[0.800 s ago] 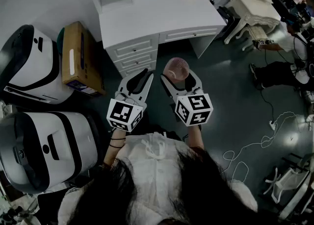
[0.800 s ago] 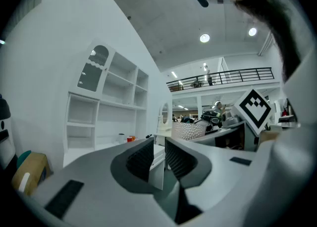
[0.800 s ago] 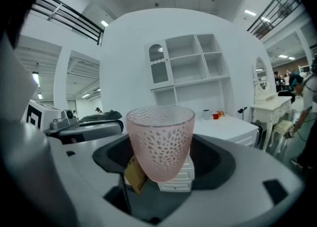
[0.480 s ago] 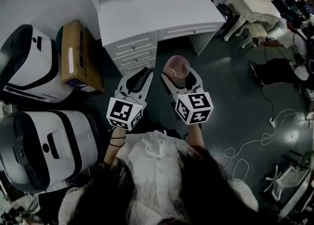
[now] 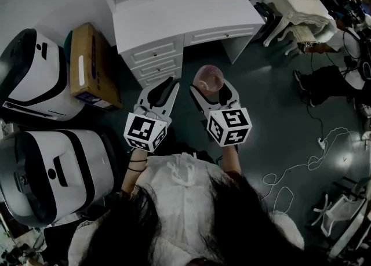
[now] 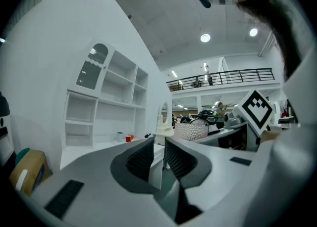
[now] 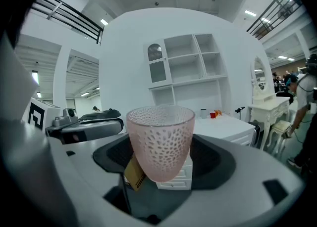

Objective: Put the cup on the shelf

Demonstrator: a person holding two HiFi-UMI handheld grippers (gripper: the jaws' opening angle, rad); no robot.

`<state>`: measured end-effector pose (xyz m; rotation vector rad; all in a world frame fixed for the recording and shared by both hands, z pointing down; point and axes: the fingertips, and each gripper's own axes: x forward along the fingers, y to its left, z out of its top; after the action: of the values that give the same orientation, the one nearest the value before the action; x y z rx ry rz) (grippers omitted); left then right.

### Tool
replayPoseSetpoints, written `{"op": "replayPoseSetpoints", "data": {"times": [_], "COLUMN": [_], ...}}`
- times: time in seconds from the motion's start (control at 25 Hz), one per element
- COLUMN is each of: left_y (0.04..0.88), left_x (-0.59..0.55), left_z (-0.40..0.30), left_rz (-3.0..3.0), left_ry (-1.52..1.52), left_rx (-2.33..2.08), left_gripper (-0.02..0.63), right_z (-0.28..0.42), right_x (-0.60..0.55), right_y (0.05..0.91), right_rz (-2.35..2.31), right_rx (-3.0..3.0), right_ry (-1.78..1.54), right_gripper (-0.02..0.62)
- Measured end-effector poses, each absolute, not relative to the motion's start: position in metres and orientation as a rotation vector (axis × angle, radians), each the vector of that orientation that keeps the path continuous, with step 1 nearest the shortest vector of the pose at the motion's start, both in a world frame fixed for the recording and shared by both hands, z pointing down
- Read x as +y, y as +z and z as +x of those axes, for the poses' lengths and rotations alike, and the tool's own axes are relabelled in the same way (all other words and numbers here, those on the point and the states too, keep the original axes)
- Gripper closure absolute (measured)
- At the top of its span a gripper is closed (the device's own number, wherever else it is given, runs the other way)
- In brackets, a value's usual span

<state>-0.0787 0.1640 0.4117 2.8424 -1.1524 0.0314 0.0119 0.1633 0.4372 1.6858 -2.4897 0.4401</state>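
The right gripper (image 7: pixel 160 164) holds the pink dimpled cup (image 7: pixel 161 139) upright. Its jaws are spread wide, with the pads against the cup's lower sides. The left gripper (image 6: pixel 157 158) is empty, its jaws almost together. The cup is carried in the air, well apart from the white shelf unit (image 7: pixel 190 70) on the desk (image 5: pixel 185 18).

Handling, as judged:
- The cup looks light, rigid and possibly glass. Treat it as fragile.
- The wall tapers, so the cup may slip. Grip the textured mid-body with moderate force.
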Motion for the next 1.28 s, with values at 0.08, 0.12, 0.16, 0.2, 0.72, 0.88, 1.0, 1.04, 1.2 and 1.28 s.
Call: {"op": "replayPoseSetpoints", "data": {"times": [0.08,0.12,0.16,0.2,0.72,0.88,1.0,1.04,1.2,1.28], "left_y": [0.411,0.411,0.411,0.410,0.415,0.419,0.422,0.422,0.419,0.418], "left_x": [0.163,0.163,0.162,0.161,0.116,0.083,0.048,0.035,-0.017,-0.042], "left_z": [-0.074,-0.072,-0.069,-0.066,-0.046,-0.044,-0.045,-0.046,-0.048,-0.049], "left_rz": [2.846,2.849,2.852,2.856,2.878,2.883,2.883,2.881,2.873,2.869], "left_ry": [0.034,0.037,0.041,0.046,0.101,0.100,0.111,0.113,0.112,0.110], "left_rx": [-1.149,-1.145,-1.141,-1.136,-1.082,-1.076,-1.083,-1.084,-1.081,-1.080], "left_gripper": [0.534,0.534,0.534,0.534,0.534,0.534,0.534,0.534,0.534,0.534], "right_z": [0.016,0.019,0.022,0.024,0.039,0.043,0.043,0.043,0.044,0.044], "right_x": [0.164,0.164,0.164,0.164,0.120,0.087,0.051,0.039,-0.008,-0.029], "right_y": [0.438,0.439,0.440,0.441,0.455,0.461,0.461,0.460,0.455,0.454], "right_rz": [1.689,1.692,1.695,1.698,1.708,1.711,1.713,1.713,1.722,1.727], "right_rx": [-2.487,-2.485,-2.483,-2.481,-2.449,-2.440,-2.428,-2.425,-2.419,-2.418], "right_ry": [0.442,0.445,0.449,0.455,0.505,0.510,0.501,0.497,0.496,0.502], "right_gripper": [0.249,0.249,0.249,0.249,0.249,0.249,0.249,0.249,0.249,0.249]}}
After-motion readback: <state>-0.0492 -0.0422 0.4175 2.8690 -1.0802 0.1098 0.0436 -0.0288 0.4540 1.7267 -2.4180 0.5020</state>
